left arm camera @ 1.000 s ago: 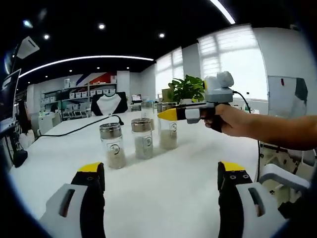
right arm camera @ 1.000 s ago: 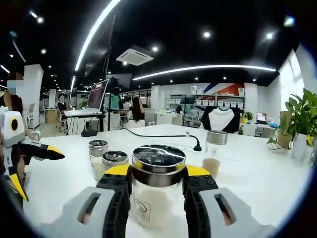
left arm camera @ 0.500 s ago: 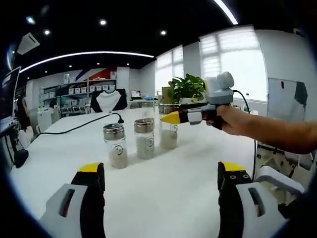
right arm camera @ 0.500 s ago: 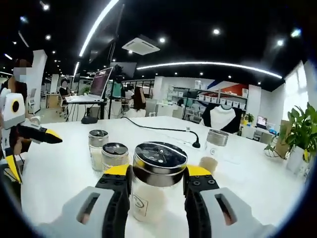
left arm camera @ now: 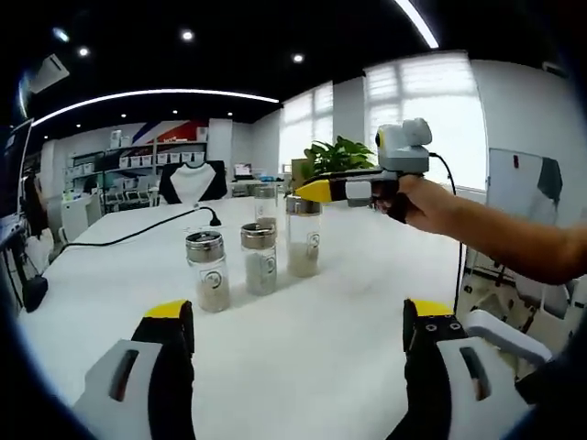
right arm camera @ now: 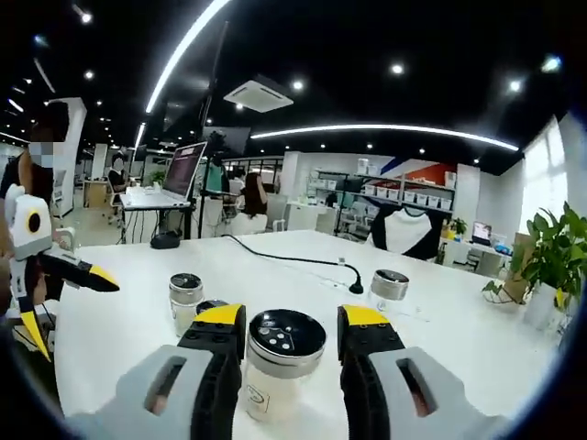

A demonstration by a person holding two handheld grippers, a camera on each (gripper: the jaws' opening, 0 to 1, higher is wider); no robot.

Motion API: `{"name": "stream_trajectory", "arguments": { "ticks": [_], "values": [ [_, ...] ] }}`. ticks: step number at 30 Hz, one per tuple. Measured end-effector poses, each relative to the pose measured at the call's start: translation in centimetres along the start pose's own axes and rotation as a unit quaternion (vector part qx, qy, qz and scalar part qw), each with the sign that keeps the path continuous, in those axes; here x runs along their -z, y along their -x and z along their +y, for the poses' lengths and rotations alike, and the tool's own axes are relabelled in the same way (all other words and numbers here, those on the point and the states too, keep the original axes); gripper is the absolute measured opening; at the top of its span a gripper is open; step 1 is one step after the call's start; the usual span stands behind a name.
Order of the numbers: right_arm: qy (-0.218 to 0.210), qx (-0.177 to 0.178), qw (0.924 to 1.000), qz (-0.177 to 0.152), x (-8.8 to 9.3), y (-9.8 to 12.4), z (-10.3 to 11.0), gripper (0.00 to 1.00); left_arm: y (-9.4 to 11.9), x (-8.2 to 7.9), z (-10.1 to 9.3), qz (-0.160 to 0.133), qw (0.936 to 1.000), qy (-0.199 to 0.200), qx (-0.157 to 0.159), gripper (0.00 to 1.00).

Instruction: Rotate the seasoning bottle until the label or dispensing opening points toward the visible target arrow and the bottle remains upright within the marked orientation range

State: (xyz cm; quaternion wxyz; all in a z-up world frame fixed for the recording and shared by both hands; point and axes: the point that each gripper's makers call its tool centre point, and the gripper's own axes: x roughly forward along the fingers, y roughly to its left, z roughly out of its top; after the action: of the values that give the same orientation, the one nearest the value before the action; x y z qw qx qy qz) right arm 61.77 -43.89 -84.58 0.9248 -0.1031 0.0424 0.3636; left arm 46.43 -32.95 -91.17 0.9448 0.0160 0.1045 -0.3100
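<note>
White table [left arm camera: 303,321] holds seasoning bottles [left arm camera: 303,236] bearing small round unreadable logos.

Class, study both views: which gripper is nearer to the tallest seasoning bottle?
The right gripper: its jaws stand either side of the tallest seasoning bottle, just above its lid. The left gripper hangs open well back from the bottles, over the white table.

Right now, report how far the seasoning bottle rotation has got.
Done: the clear glass seasoning bottle with perforated steel lid stands upright on the white table. In hand: the right gripper flanks its lid; contact unclear. The left gripper is open. Left: confirming its label faces the arrow.
</note>
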Motion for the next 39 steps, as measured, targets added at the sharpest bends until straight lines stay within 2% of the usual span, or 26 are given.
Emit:
{"name": "stream_trajectory", "arguments": {
  "ticks": [4,10,16,20,24,25,26,27,28,30,33,34,39],
  "values": [
    [-0.023,0.009,0.9997,0.008,-0.2,-0.3,-1.1,0.38,0.4,-0.3,-0.1,0.003,1.0,0.0,0.002,1.0],
    [-0.018,0.032,0.999,0.025,-0.5,-1.2,-3.8,0.37,0.8,-0.4,0.2,0.011,0.9999,0.002,0.0,1.0],
    [-0.023,0.04,0.9978,0.047,0.3,-3.1,-6.3,0.33,1.2,0.1,0.5,0.035,0.9993,0.011,-0.001,1.0],
    [-0.052,0.042,0.9951,0.073,2.0,-4.7,-7.8,0.34,1.5,-0.1,0.6,0.035,0.9992,0.018,0.004,1.0],
    [-0.039,0.044,0.9952,0.078,3.1,-6.4,-9.0,0.34,1.7,-0.5,0.7,0.031,0.9992,0.023,0.007,1.0],
    [-0.029,0.045,0.9964,0.066,2.8,-6.6,-9.3,0.34,1.8,-0.5,0.7,0.032,0.9992,0.023,0.007,1.0],
    [-0.027,0.057,0.9963,0.059,2.7,-6.9,-10.1,0.34,2.0,-0.7,0.8,0.031,0.9992,0.022,0.006,1.0],
    [-0.046,0.076,0.994,0.063,3.1,-7.0,-11.1,0.34,2.0,-0.8,0.9,0.029,0.9993,0.022,0.005,1.0],
    [-0.054,0.081,0.9931,0.066,3.3,-7.2,-11.5,0.34,2.1,-0.9,1.1,0.028,0.9993,0.023,0.003,1.0],
    [-0.069,0.088,0.9912,0.07,3.7,-7.5,-12.0,0.34,2.2,-0.6,1.3,0.035,0.9991,0.025,0.003,1.0],
    [-0.052,0.086,0.9928,0.066,3.7,-8.3,-12.3,0.4,2.4,-0.6,1.5,0.036,0.999,0.027,0.003,1.0],
    [-0.043,0.077,0.9932,0.077,3.9,-8.7,-12.0,0.41,2.5,-0.7,1.6,0.035,0.9991,0.026,0.002,1.0],
    [-0.03,0.075,0.9931,0.086,4.2,-10.1,-12.1,0.44,2.6,-0.7,1.6,0.036,0.9989,0.029,0.007,1.0]
  ]
}}
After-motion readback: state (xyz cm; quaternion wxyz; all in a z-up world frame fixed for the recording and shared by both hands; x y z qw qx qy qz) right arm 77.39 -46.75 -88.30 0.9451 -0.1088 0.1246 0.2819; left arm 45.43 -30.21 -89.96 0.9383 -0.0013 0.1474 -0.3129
